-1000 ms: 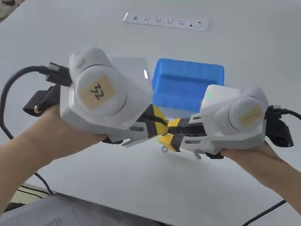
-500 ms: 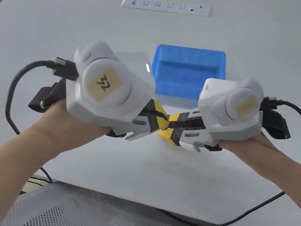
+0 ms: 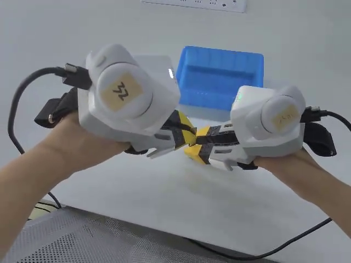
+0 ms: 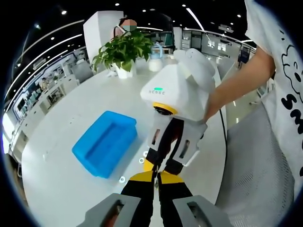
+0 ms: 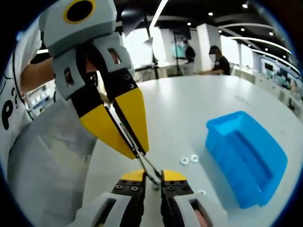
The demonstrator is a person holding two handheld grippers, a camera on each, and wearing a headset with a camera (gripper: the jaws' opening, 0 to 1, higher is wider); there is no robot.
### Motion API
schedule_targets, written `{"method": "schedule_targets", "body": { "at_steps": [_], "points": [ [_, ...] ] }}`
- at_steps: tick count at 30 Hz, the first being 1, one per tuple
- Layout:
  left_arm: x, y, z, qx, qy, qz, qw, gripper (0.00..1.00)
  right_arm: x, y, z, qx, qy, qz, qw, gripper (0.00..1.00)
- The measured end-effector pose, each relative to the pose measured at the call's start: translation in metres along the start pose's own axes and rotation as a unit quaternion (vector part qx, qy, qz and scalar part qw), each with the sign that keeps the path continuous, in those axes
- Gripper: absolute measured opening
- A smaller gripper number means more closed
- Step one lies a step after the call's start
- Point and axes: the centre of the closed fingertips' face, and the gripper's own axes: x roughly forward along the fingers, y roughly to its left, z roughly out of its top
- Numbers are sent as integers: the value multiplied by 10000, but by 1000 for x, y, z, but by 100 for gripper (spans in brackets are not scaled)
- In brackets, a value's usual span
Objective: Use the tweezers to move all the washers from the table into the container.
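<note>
Poking out from btwn the yellow fingers of the left gripper, the tweezers show as a thin metal sliver. Their free end runs down into the narrow gap btwn the jaws of the right gripper. Left jaws are pressed together on the tweezers. Right jaws stand nearly together w/ the tweezer end btwn them; can't tell if they actually grip it.

Two washers lie side by side on the white table, just beyond the right gripper's tips and apart from them. A third washer sits nearer that gripper, by the blue container. All three are on the table, outside the container.

Left gripper view: same washers lie beside the container's long wall, left of the meeting jaws.

Head view: both grippers are held above the table, tip to tip, left gripper vs right gripper, w/ the container just behind them and a power strip at the far edge.
</note>
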Motion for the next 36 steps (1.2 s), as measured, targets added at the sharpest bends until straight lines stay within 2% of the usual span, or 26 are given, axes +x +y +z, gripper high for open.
{"method": "schedule_targets", "body": {
  "at_steps": [4,7,12,18,24,31,34,36],
  "points": [
    [2,-3,2,-11,-16,-31,10000,0,0,1,-1,-36,38,41,10000,7],
    [3,-2,3,57,6,-14,10000,0,-1,0,-1,-302,96,-70,9995,6],
    [1,-2,3,46,59,-7,10000,0,-3,-2,-1,-341,147,-170,9992,5],
    [-11,-4,13,102,-30,51,9999,0,-12,4,9,-386,71,-185,9991,6],
    [-21,-6,25,307,-51,106,9995,0,-23,7,21,-481,-11,-288,9984,6],
    [-25,4,40,491,-138,200,9985,0,-32,-5,33,-481,-90,-462,9977,6],
    [-26,11,45,575,-172,278,9978,0,-34,-15,41,-534,-126,-645,9964,6],
    [-27,16,48,631,-182,326,9973,0,-34,-18,45,-540,-145,-670,9962,6]
  ]
}}
